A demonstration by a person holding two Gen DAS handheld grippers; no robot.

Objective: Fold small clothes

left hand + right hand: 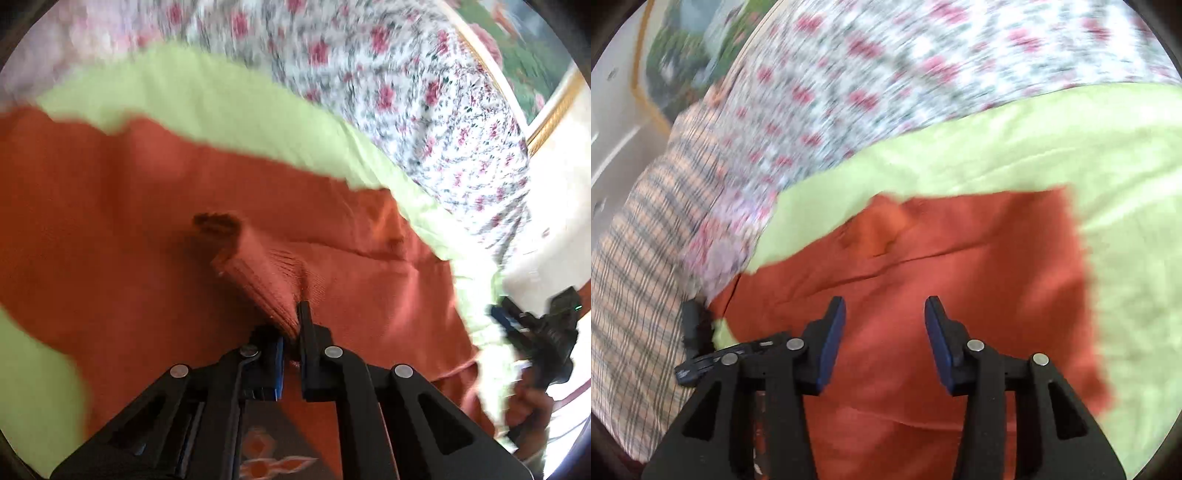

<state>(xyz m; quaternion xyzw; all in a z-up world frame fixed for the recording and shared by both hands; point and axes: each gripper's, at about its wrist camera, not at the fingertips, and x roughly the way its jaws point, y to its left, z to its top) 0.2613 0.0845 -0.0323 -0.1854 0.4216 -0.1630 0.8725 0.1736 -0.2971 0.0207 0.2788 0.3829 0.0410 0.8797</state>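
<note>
**Rust-orange knit pinched at a ribbed edge, second tool free above it**

Rust-orange and soft, the small garment (147,206) lies spread on a lime-green sheet (207,99) over a bed with a floral cover (388,74). It looks light and limp, a fine knit that will sag and drape from any single hold instead of keeping its shape, and that should not slip much between rubber pads. I judge the firmest places to take it are the thicker ribbed bands and the seams, since those bunch less than the thin body cloth.

The left tool (293,325) has its jaws together, clamped on a ribbed fold of the garment that rises just ahead of the tips; the cloth is tented up toward the pinch. The right tool (885,321) has its jaws apart, with nothing between the blue pads (833,339); the orange cloth lies below and ahead of it, and I cannot tell whether the tips touch it.

The left wrist view alone shows the grip itself and the ribbing, plus the right tool (532,332) off to its right side, held in a hand (532,406) past the garment's edge. The right wrist view alone shows the garment's (960,258) far straight edge and square corner ahead and to the right, a long crease running across it, and a checked cloth (639,258) to the left of the tool, beside the bed cover. Both pictures are smeared by motion, so fine detail is uncertain.
</note>
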